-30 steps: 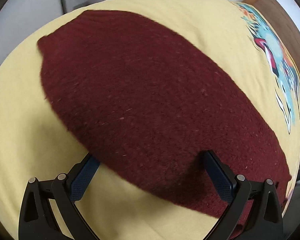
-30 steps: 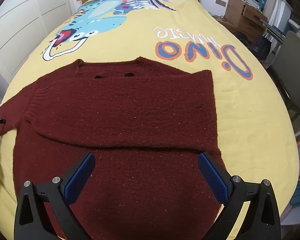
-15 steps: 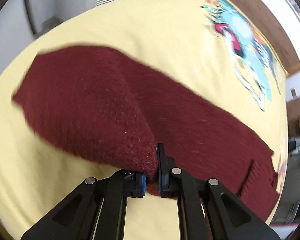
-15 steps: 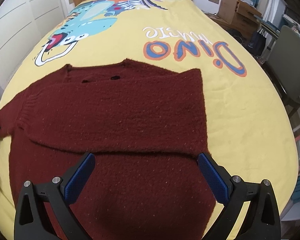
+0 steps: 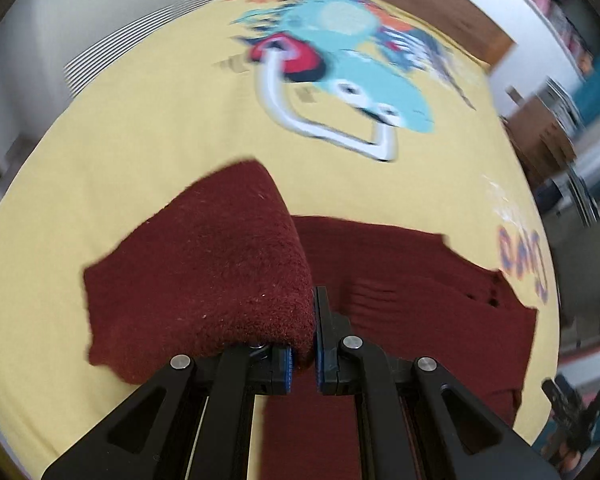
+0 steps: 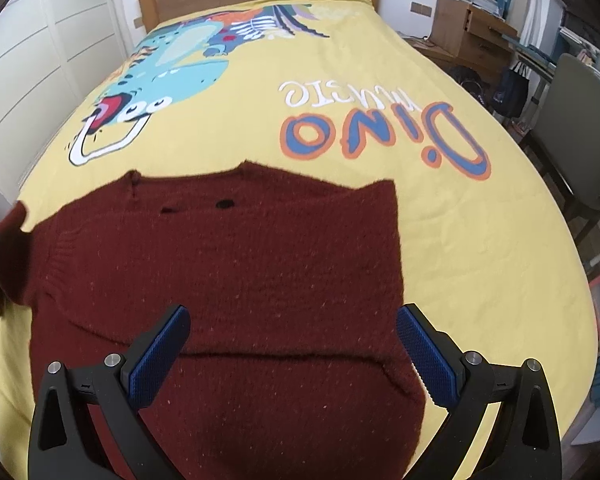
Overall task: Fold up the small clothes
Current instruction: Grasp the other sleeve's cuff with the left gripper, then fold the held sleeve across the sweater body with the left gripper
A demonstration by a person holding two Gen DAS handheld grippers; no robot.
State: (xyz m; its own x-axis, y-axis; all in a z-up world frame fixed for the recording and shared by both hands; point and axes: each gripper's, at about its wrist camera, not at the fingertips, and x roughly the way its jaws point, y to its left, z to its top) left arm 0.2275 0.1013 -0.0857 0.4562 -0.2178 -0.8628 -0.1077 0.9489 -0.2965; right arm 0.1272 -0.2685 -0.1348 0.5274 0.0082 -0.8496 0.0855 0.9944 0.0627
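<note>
A dark red knitted sweater (image 6: 228, 264) lies flat on a yellow bed cover (image 6: 480, 240), just below the big dinosaur picture (image 6: 168, 76) and the colourful word print (image 6: 384, 132). One sleeve (image 6: 240, 280) already lies folded across the middle of the sweater, so the first fold looks done. The right side of the sweater has a straight edge, so it may be tucked in too. The left gripper (image 5: 314, 364) is pinched tight on the other sleeve (image 5: 204, 280), on the left side of the sweater, and holds it up off the bed cover. That sleeve hangs over the gripper like a little tent. In the right camera it shows as a lifted red bit at the left edge of the sweater. The right gripper (image 6: 292, 354) hovers over the lower part of the sweater with its blue pads far apart, and it holds nothing. I think the job is about halfway. The lifted sleeve needs to be laid across the sweater. After that, the bottom part probably has to be folded up to make a small neat pile.
</note>
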